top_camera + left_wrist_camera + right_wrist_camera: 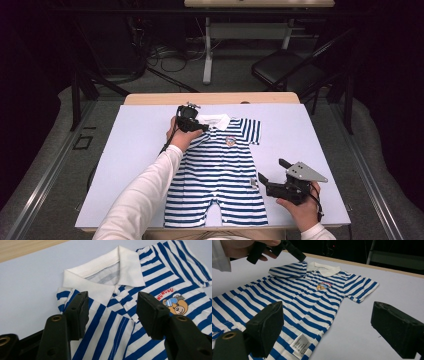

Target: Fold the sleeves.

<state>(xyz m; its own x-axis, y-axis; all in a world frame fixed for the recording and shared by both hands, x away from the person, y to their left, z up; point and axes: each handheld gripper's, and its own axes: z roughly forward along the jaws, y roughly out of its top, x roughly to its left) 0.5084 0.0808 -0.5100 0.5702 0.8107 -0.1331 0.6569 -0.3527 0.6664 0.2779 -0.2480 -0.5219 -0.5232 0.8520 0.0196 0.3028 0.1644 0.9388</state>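
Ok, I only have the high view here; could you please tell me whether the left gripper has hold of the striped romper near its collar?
Observer: No. In the left gripper view the left gripper stands open, its jaws apart over the striped romper just below the white collar, with no cloth pinched between them.
Operator: Thank you. Is the right gripper holding anything?
Observer: No. The right gripper is open as well, with one jaw over the romper's side edge and the other over the bare table.
Operator: And what is the small white spot at that edge?
Observer: A printed care label sewn at the side seam, lying flat.
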